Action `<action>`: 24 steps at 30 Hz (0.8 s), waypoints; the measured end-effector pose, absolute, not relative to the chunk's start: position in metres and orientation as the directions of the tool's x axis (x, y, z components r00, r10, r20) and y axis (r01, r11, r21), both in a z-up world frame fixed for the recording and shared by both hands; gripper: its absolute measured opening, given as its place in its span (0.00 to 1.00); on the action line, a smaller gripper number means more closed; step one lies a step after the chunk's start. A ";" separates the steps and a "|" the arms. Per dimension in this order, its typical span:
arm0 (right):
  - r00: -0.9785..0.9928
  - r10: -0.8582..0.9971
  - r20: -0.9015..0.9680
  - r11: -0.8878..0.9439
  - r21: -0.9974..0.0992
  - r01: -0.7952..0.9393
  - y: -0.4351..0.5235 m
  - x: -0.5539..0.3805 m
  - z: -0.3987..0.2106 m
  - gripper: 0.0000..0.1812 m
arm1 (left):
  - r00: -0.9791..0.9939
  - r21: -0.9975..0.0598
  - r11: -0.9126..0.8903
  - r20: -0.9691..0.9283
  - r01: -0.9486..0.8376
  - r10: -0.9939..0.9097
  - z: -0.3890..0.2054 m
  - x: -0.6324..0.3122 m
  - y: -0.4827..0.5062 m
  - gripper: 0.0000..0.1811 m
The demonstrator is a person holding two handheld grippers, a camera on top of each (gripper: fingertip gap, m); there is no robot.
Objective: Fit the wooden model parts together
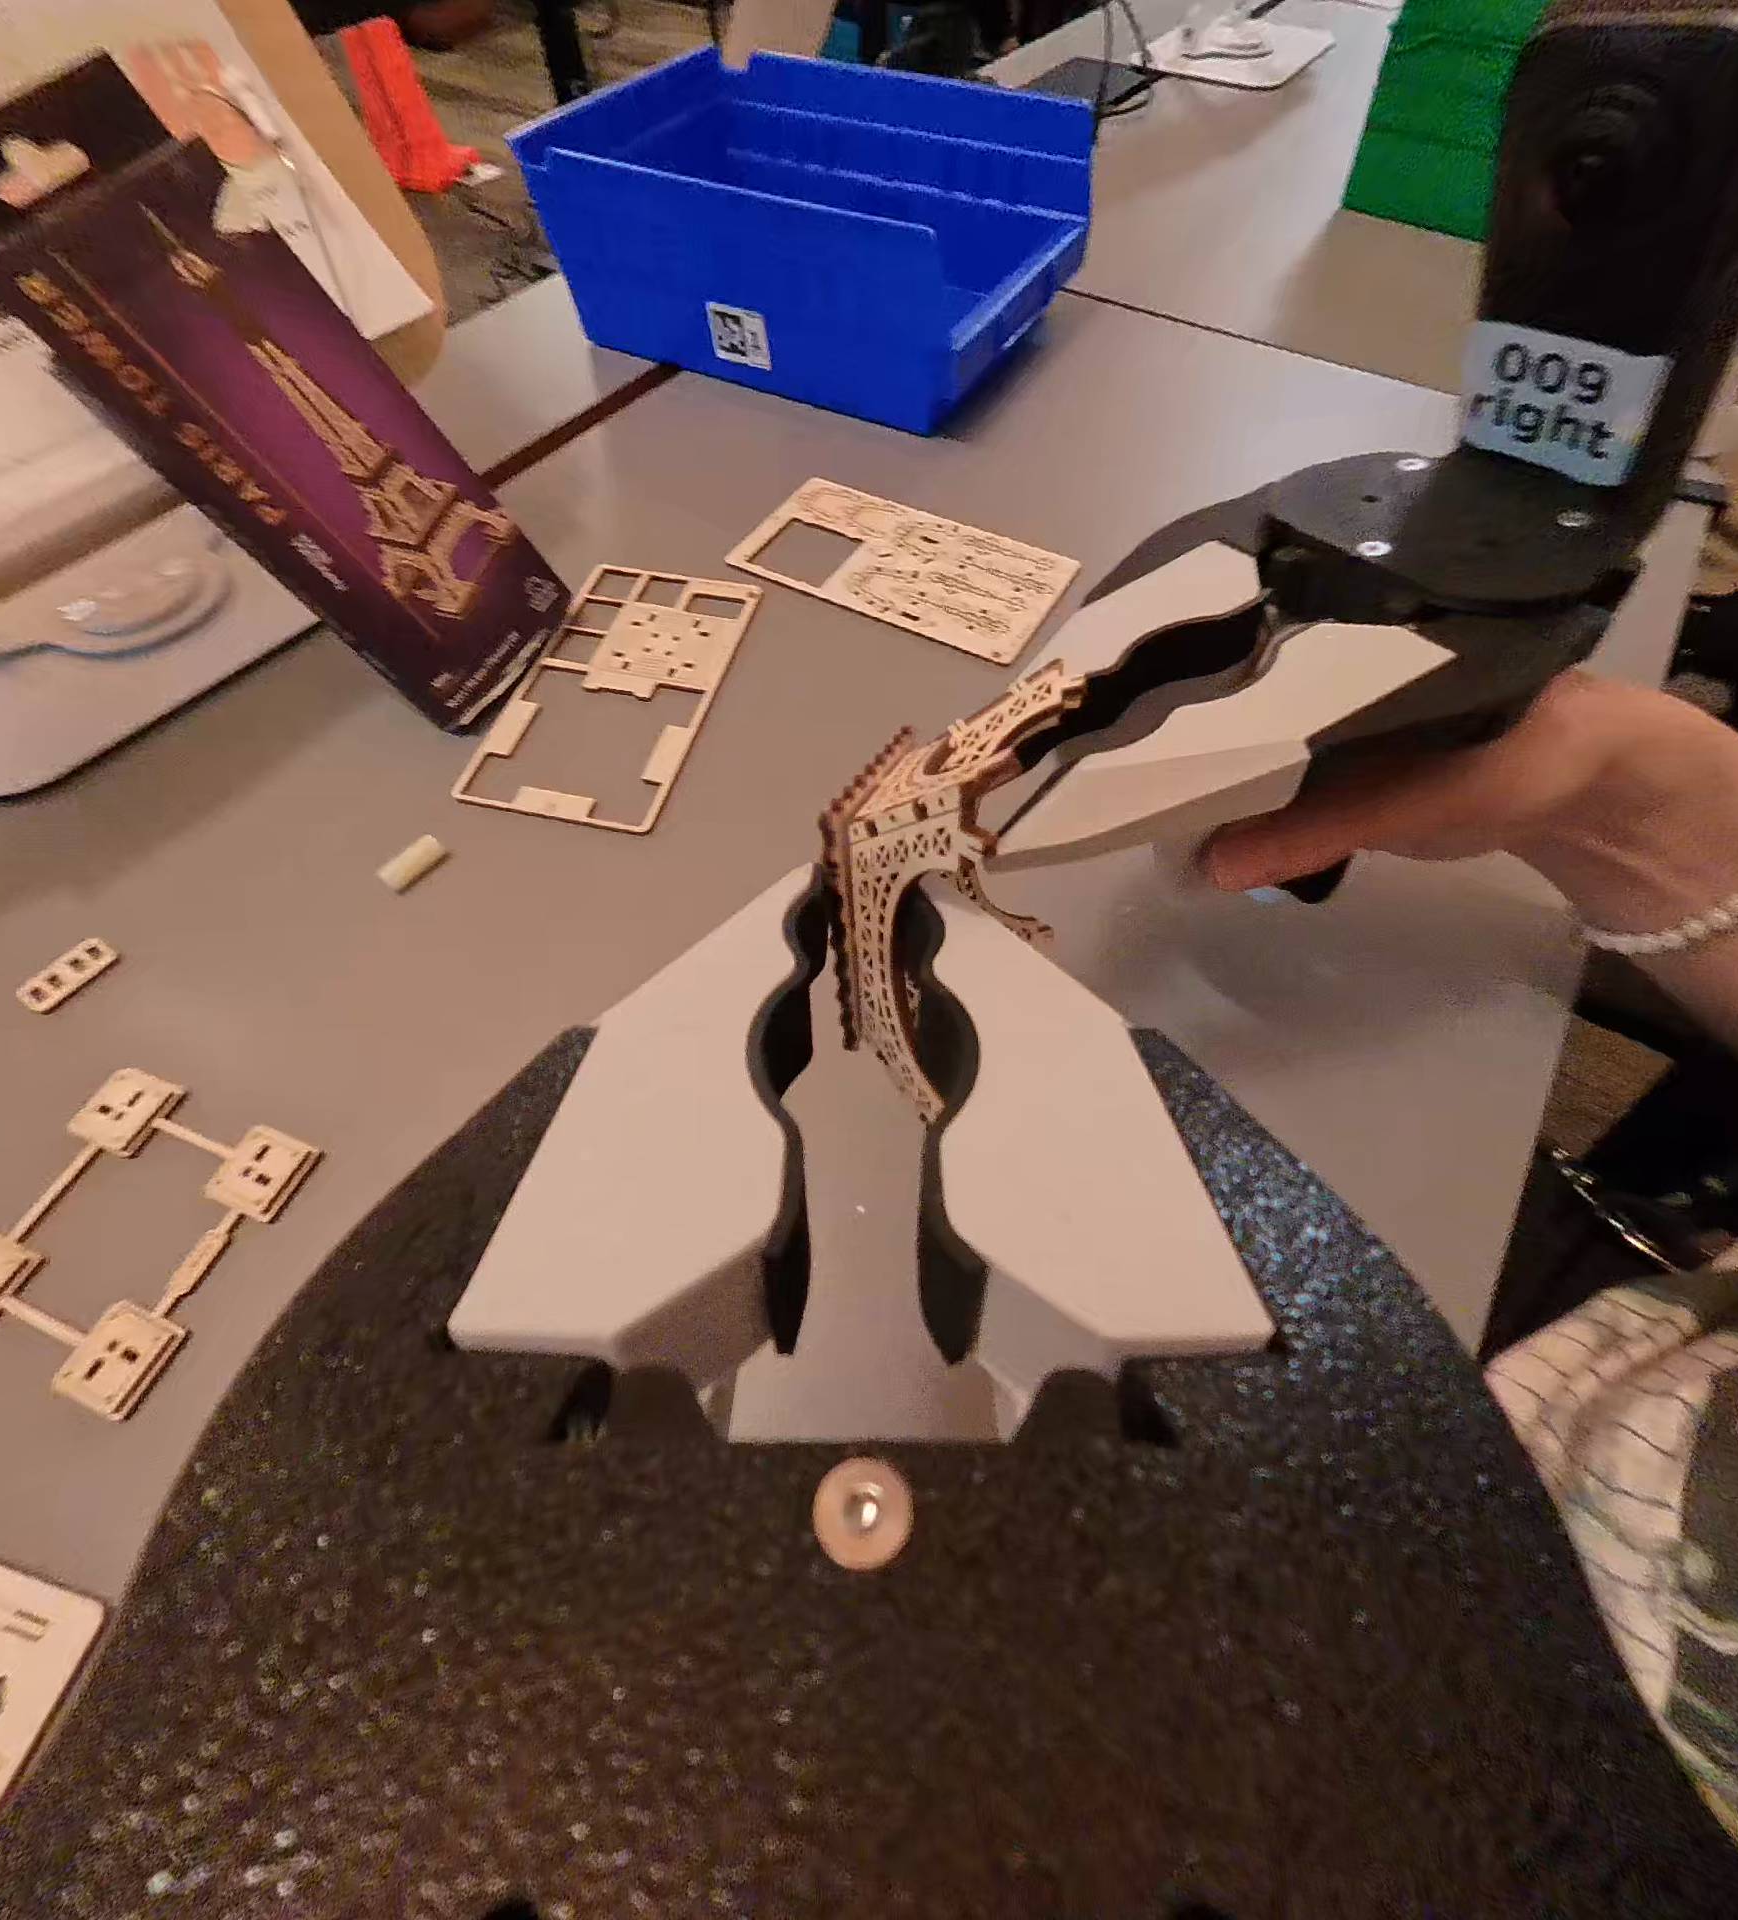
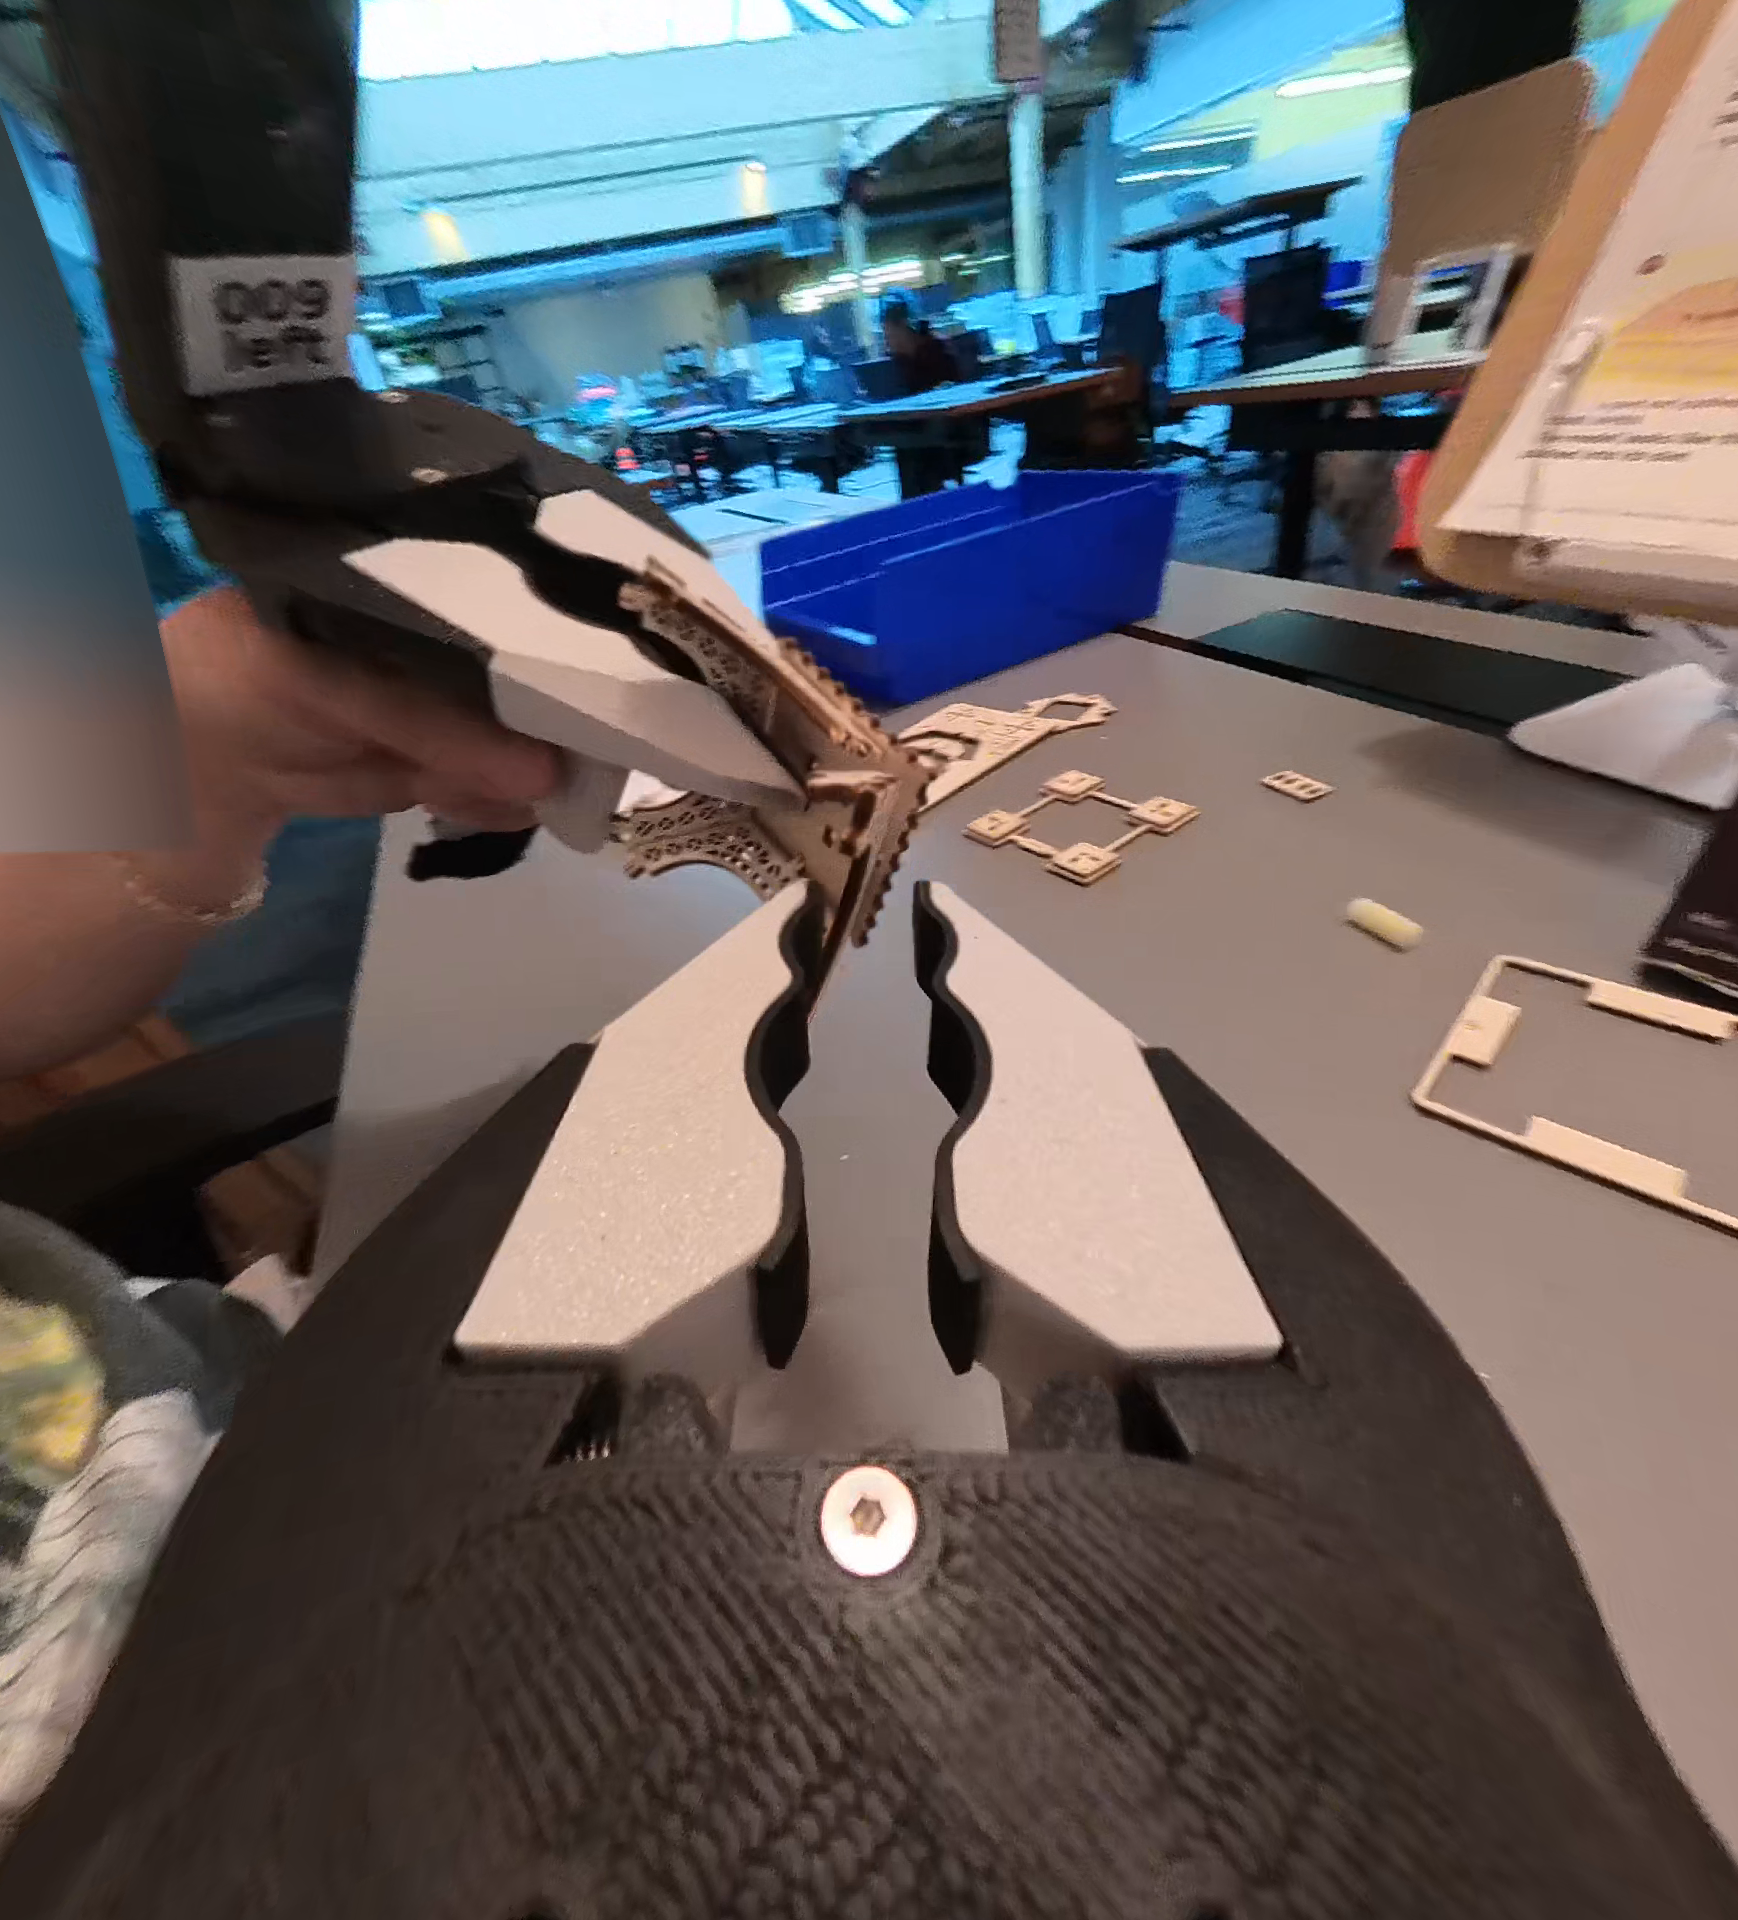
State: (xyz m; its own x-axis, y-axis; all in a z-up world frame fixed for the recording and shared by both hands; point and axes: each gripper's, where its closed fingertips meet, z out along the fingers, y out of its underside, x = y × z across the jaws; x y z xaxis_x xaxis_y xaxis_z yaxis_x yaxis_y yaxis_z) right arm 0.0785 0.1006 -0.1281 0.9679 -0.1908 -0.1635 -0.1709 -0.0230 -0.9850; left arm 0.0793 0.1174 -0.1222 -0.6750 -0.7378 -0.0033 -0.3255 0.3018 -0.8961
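Observation:
A wooden lattice tower section (image 1: 896, 821) of joined arched sides is held above the grey table (image 1: 325, 935). My left gripper (image 1: 875, 894) is shut on one leg of it; it also shows in the right wrist view (image 2: 782, 727), clamping the section (image 2: 844, 790). My right gripper (image 2: 860, 899) is open. Another leg lies against its left pad, with a gap to the other finger. It reaches in from the right in the left wrist view (image 1: 1031, 764). A square wooden base frame (image 1: 117, 1236) with corner pads lies on the table (image 2: 1083, 821).
A blue bin (image 1: 803, 239) stands at the back. The dark model box (image 1: 273, 416) leans at the left. Punched-out wooden sheets (image 1: 616, 686) (image 1: 906, 566), a small slotted strip (image 1: 65, 975) and a pale stick (image 1: 413, 862) lie around. A person's hand (image 1: 1571, 790) holds the right gripper. Both grippers' tips are close together, under 4 cm apart.

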 end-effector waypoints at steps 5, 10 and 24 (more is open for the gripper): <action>0.942 -0.312 -0.124 0.003 -0.992 -0.130 0.099 0.085 -0.113 0.04 | -0.617 -0.940 0.243 -0.045 -0.241 -0.786 -0.109 0.083 0.114 0.06; 0.925 -0.372 -0.079 0.016 -0.997 -0.079 0.095 0.087 -0.101 0.02 | -0.603 -0.958 0.200 -0.036 -0.207 -0.797 -0.104 0.082 0.109 0.06; 0.892 -0.451 0.017 -0.047 -0.999 -0.005 0.094 0.091 -0.103 0.01 | -0.582 -0.961 0.174 -0.018 -0.213 -0.813 -0.102 0.083 0.104 0.06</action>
State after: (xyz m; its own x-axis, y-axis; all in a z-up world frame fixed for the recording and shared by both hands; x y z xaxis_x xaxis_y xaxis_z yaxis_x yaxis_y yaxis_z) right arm 0.0912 0.0938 -0.1029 0.8922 -0.4513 0.0170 -0.0047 -0.0469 -0.9989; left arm 0.0832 0.1041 -0.1024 -0.5821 -0.8129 -0.0183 -0.2130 0.1742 -0.9614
